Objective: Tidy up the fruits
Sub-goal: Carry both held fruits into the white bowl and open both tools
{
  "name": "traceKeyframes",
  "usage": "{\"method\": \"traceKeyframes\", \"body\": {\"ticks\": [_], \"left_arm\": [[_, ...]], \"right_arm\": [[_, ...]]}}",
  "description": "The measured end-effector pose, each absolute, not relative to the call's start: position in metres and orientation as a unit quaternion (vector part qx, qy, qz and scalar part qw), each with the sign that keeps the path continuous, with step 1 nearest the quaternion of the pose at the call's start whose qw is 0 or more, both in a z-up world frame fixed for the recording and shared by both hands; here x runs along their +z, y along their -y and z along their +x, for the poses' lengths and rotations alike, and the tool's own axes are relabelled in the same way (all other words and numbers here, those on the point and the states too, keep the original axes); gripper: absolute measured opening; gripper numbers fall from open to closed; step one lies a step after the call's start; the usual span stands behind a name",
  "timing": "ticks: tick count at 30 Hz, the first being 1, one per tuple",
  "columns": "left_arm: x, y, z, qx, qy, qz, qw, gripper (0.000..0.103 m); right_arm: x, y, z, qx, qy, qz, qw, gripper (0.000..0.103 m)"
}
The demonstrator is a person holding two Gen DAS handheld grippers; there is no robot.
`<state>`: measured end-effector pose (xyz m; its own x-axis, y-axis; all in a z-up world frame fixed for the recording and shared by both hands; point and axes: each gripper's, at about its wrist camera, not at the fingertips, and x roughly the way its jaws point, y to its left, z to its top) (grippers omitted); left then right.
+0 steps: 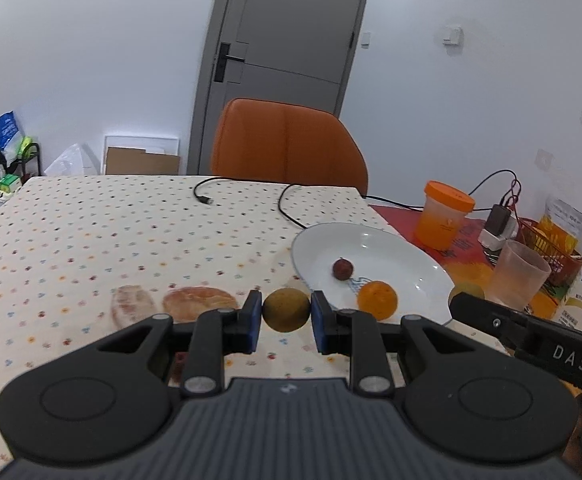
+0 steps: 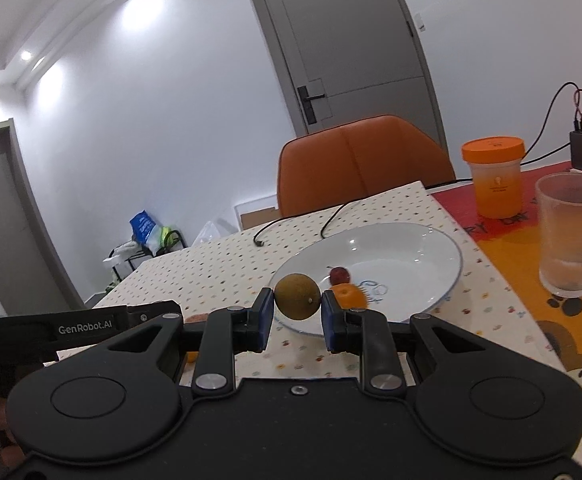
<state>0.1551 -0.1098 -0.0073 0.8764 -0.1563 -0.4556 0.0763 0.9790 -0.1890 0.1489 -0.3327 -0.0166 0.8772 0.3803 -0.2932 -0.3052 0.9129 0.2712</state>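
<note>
Home dining room: tablecloth (image 1: 131, 232), chair (image 1: 287, 144).

The left tool (image 1: 286, 316) points slightly downward, its blue pads clamped on a small round fruit. The right tool (image 2: 297, 312) beside it is likewise closed on another.

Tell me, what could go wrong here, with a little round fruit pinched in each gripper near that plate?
1. Each gripper, left and right, holds its fruit, left and right, only by two small pads; a round fruit could slip out and roll across the table.
2. The plate already holds an orange and a small red fruit; a dropped fruit might knock them.
3. The grippers are close together and could bump.
</note>
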Motion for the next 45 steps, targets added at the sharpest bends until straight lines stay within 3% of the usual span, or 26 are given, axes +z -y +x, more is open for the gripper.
{"method": "traceKeyframes", "body": {"ticks": [35,45], "left_arm": [[-0.031,0.178,0.245,-0.084,-0.278,-0.032,0.956,0.025],[-0.027,0.168,0.239,-0.069,-0.280,-0.031,0.957,0.028]], "right_arm": [[-0.041,0.376,0.203,0.140,-0.186,0.149,0.961,0.024],[-0.042,0.378,0.205,0.130,-0.188,0.151,0.962,0.024]]}}
